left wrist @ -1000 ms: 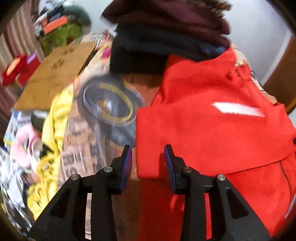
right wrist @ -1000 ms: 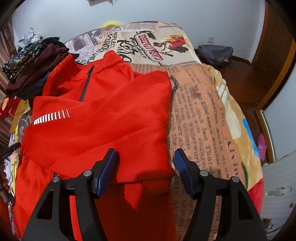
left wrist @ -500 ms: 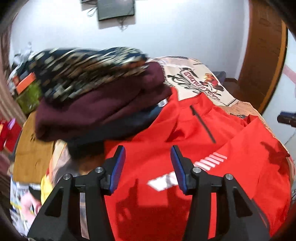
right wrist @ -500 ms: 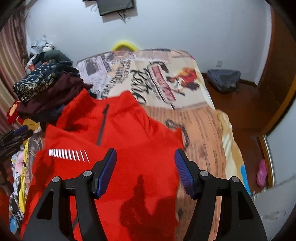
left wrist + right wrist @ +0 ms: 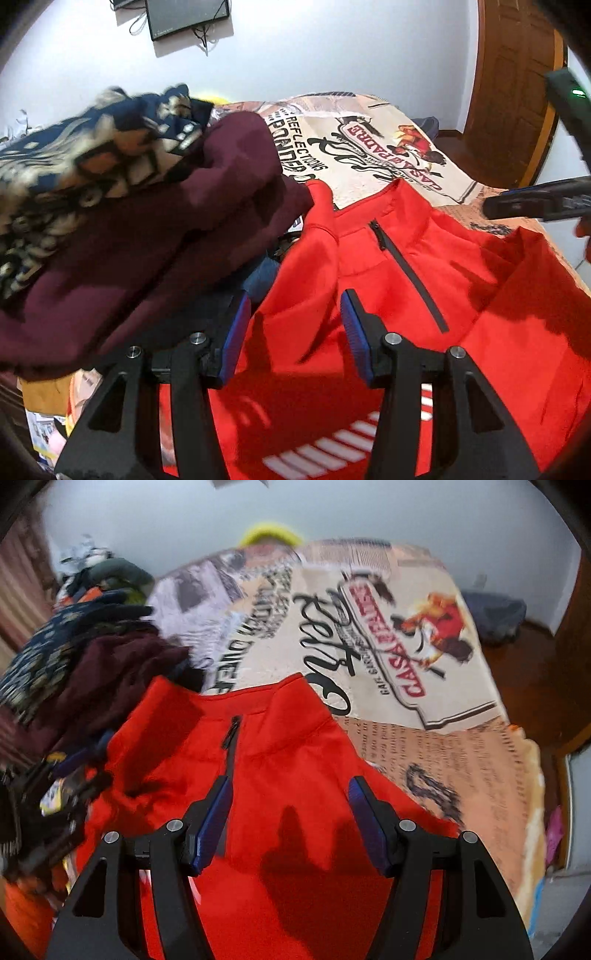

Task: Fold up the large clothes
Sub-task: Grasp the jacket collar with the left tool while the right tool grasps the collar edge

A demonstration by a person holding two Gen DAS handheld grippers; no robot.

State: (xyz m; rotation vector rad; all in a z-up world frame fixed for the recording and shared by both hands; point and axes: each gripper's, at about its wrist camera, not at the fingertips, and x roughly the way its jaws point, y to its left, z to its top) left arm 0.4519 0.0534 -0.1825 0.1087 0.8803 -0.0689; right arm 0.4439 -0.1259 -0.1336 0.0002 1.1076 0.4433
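A red zip-neck jacket (image 5: 480, 314) lies flat on the printed bedspread (image 5: 369, 147), collar toward the wall, with its sides folded in. My left gripper (image 5: 294, 299) hovers open over the jacket's left shoulder, and nothing sits between its blue pads. In the right wrist view the jacket (image 5: 288, 738) fills the foreground. My right gripper (image 5: 290, 781) is open above the chest just below the collar, holding nothing. That gripper also shows in the left wrist view as a dark bar (image 5: 535, 203) at the right edge.
A stack of folded clothes, maroon (image 5: 147, 240) under a blue patterned piece (image 5: 74, 155), sits against the jacket's left side. A screen (image 5: 188, 16) hangs on the white wall. A wooden door (image 5: 517, 92) is at the right, and a dark bag (image 5: 495, 616) lies on the floor.
Both grippers have travelled from the jacket's lower folded edge up toward its collar. The left jaws have widened and the left view has rolled upright. The jacket has not moved.
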